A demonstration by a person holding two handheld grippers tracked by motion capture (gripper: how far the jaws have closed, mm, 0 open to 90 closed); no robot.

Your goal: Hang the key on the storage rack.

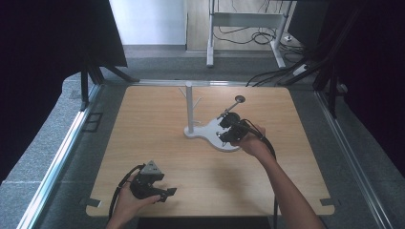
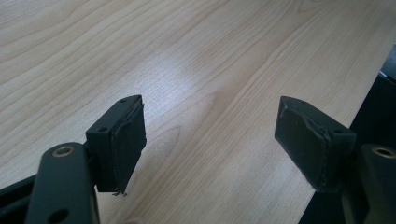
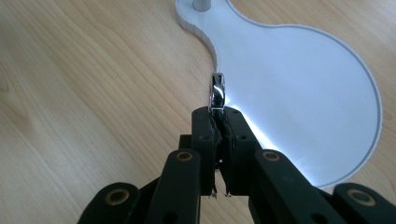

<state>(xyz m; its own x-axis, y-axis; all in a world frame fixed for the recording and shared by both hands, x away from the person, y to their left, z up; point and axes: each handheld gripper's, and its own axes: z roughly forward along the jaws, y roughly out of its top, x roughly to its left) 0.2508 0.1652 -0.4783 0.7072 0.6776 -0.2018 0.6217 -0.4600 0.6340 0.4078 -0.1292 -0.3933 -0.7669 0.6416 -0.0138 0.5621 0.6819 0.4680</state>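
spoon [image 3: 217, 91] in right hand-held gripper [image 3: 218, 114], handle upward

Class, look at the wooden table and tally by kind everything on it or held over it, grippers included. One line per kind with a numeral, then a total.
Grippers: 2, the left gripper and the right gripper
White stand with post and pegs: 1
Shiny metal spoon, held in the right gripper: 1
Total: 4
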